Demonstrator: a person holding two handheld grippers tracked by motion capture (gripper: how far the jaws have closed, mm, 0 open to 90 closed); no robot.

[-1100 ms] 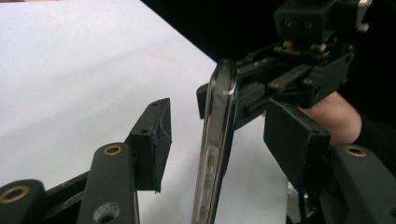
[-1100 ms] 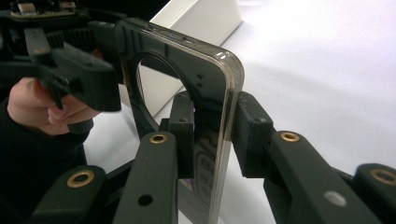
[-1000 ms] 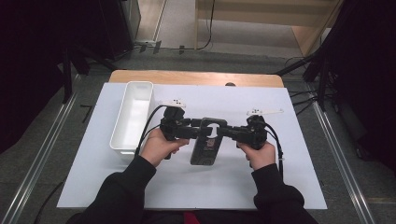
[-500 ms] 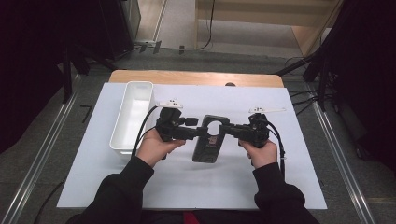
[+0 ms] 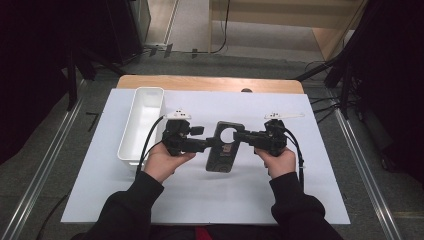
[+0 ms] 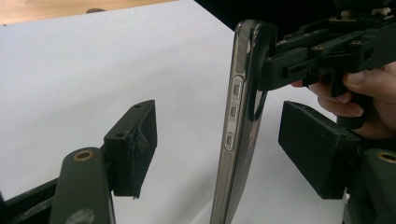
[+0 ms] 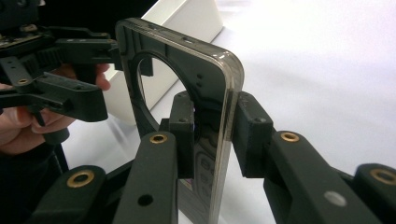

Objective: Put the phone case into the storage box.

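Observation:
A dark phone case point(image 5: 223, 150) with a round cut-out near its top is held above the white mat between my two grippers. My right gripper point(image 5: 241, 136) comes in from the right and is shut on the case's upper edge, with both pads pressed on the case point(image 7: 219, 93). My left gripper point(image 5: 212, 142) reaches in from the left, and its jaws have just been opening. In the left gripper view the case point(image 6: 239, 116) stands edge-on between the left gripper's point(image 6: 219, 149) pads, with a gap on each side. My right gripper point(image 7: 210, 135) clamps it low.
A long white tray point(image 5: 142, 122) lies on the left of the white mat point(image 5: 210, 200), close behind my left hand. A wooden table edge point(image 5: 210, 83) runs along the back. Metal rails flank the table on both sides.
The left gripper's jaws have spread apart and come off the phone case. The right gripper still grips the case, which has barely moved.

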